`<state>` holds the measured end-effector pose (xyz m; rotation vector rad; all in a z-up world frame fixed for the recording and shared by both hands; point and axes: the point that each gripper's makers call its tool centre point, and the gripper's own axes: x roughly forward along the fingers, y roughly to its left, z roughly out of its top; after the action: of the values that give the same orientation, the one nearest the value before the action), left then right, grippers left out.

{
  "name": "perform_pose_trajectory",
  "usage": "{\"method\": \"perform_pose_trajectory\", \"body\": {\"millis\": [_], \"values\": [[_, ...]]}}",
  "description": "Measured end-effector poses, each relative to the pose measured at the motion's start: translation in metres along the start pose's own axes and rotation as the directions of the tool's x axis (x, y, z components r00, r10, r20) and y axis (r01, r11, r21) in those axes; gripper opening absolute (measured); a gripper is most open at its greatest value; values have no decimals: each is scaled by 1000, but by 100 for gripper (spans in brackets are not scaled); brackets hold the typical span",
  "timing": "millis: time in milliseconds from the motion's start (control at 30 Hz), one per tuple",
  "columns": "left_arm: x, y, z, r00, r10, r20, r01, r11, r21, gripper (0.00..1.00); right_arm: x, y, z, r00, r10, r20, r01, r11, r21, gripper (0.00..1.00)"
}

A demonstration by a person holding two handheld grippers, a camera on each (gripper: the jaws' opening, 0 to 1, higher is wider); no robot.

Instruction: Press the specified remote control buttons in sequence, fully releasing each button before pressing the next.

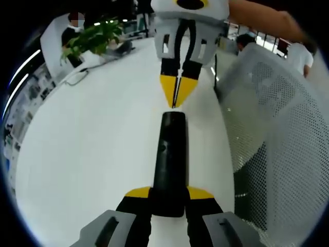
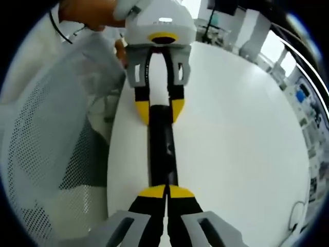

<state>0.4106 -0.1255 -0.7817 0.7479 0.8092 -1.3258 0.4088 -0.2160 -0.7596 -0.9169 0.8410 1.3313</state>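
Note:
A long black remote control (image 1: 171, 154) lies lengthwise above the white table (image 1: 92, 154). My left gripper (image 1: 169, 193) is shut on its near end, one yellow fingertip on each side. My right gripper (image 1: 176, 98) comes in from the top, shut, with its yellow tips meeting in a point right at the remote's far end. In the right gripper view, the right gripper (image 2: 167, 191) has its closed tips on the near end of the remote (image 2: 162, 154), and the left gripper (image 2: 163, 110) clamps the far end. I cannot tell whether a button is being pressed.
A white mesh chair (image 1: 277, 128) stands close against the table edge and also appears as the chair (image 2: 46, 144). A green plant (image 1: 95, 36) and a cable (image 1: 77, 77) sit at the table's far end. People sit beyond it.

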Motion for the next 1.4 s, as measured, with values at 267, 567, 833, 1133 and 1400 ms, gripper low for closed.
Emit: {"method": "perform_pose_trajectory", "body": {"millis": [267, 567, 833, 1133, 1400], "values": [[0, 0, 0, 1000, 4, 4, -4, 1000, -3, 24, 5, 2, -4, 999, 11, -31, -11, 1000, -22, 0], [0, 1, 0, 1000, 5, 9, -5, 1000, -7, 24, 8, 1, -3, 999, 16, -46, -18, 999, -34, 0], [-1, 0, 1, 1000, 5, 11, -5, 1000, -8, 24, 10, 0, -6, 998, 19, -64, -22, 999, -44, 0], [0, 2, -1, 1000, 5, 17, -5, 1000, -12, 24, 12, 0, -6, 996, 37, -76, -40, 999, -36, 0], [0, 1, -1, 1000, 5, 19, -4, 1000, -12, 24, 12, 1, -6, 996, 41, -81, -44, 998, -42, 0]]}}
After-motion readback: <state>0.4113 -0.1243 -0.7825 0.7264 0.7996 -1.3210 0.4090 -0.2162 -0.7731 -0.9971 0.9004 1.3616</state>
